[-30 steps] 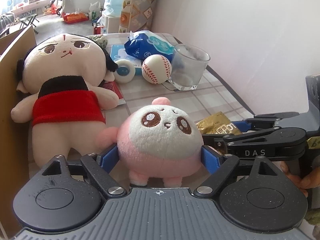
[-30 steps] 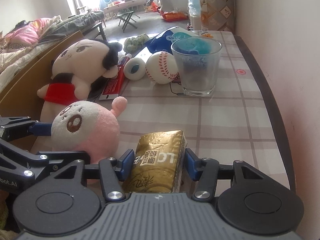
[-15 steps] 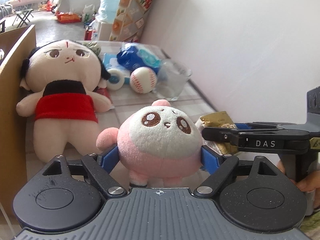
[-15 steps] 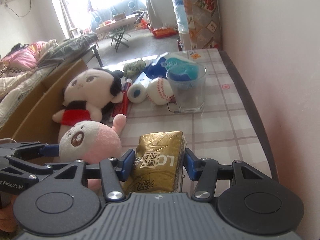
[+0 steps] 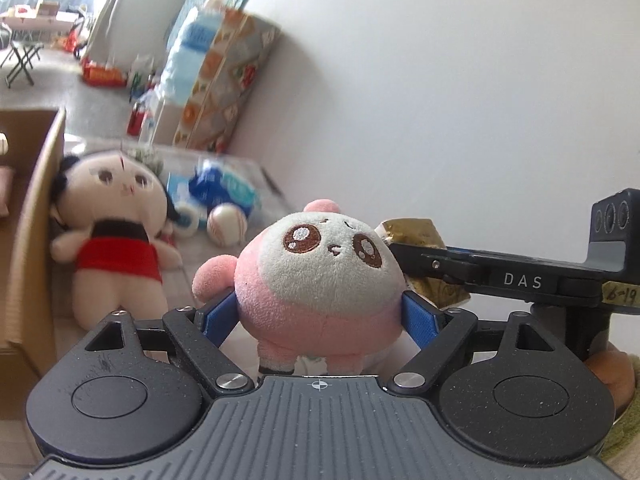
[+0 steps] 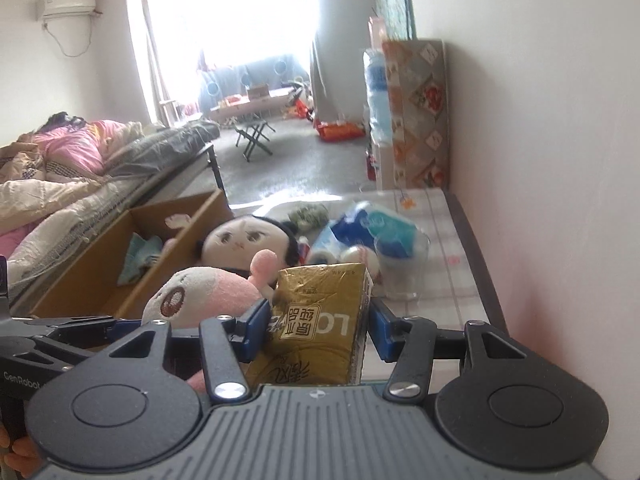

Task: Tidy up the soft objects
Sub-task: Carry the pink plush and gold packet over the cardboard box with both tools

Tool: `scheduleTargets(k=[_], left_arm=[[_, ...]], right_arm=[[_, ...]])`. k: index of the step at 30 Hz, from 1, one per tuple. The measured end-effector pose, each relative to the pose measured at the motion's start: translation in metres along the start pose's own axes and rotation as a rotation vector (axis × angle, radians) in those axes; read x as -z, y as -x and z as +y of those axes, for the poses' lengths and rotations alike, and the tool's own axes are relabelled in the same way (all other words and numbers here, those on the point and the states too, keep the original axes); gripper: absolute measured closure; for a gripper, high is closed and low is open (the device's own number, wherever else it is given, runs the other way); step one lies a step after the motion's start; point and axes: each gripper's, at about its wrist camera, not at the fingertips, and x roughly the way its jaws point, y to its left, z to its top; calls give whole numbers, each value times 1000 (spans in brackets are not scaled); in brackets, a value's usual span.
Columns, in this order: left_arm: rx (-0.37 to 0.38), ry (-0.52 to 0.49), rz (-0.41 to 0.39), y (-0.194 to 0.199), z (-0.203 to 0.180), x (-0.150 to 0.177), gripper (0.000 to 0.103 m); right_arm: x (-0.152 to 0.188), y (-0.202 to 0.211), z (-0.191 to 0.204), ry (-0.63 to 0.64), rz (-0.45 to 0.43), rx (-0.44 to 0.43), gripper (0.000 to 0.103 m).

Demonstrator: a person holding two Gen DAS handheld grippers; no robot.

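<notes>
While both tools are clenched on loads, the left tool (image 5: 320,316) on the pink plush (image 5: 320,272) and the right tool (image 6: 318,328) on the gold pack (image 6: 320,328), both held clear of the table (image 6: 452,292), neither is stowed yet. Only the right view shows inside the box (image 6: 96,276), where some soft things lie; the doll (image 5: 116,236) waits beside it.
</notes>
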Motion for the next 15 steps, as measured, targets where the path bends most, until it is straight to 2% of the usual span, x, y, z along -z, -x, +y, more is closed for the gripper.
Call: scheduleTargets(k=[8, 12, 15], left_arm=[[-10, 15, -161, 68, 7, -19, 18], [-51, 24, -234, 97, 18, -34, 18], [-110, 24, -282, 117, 27, -44, 18]], right_arm=[[-36, 31, 54, 89, -98, -78, 47], [-59, 31, 84, 134, -132, -152, 47], [-77, 24, 106, 169, -151, -209, 47]])
